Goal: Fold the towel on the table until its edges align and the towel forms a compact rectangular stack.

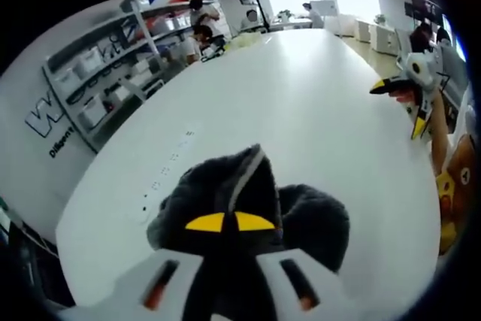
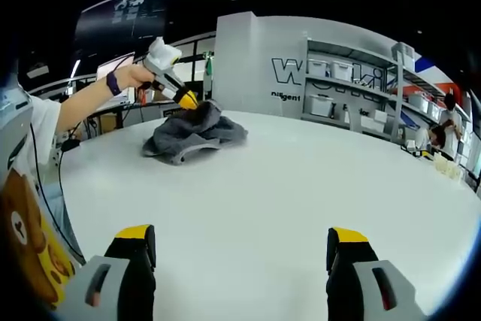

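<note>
the left gripper (image 1: 229, 222) pinched a raised fold of the crumpled towel (image 1: 248, 208) on the counter (image 1: 301, 110), likely to lift an edge for folding, while the right gripper (image 2: 240, 249) hovered open, well apart.

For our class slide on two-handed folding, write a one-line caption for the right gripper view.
Open right gripper waits over the white table while the left gripper pinches the crumpled grey towel.

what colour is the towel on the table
Dark grey with a lighter grey edge band; the towel shows best in the left gripper view.
</note>
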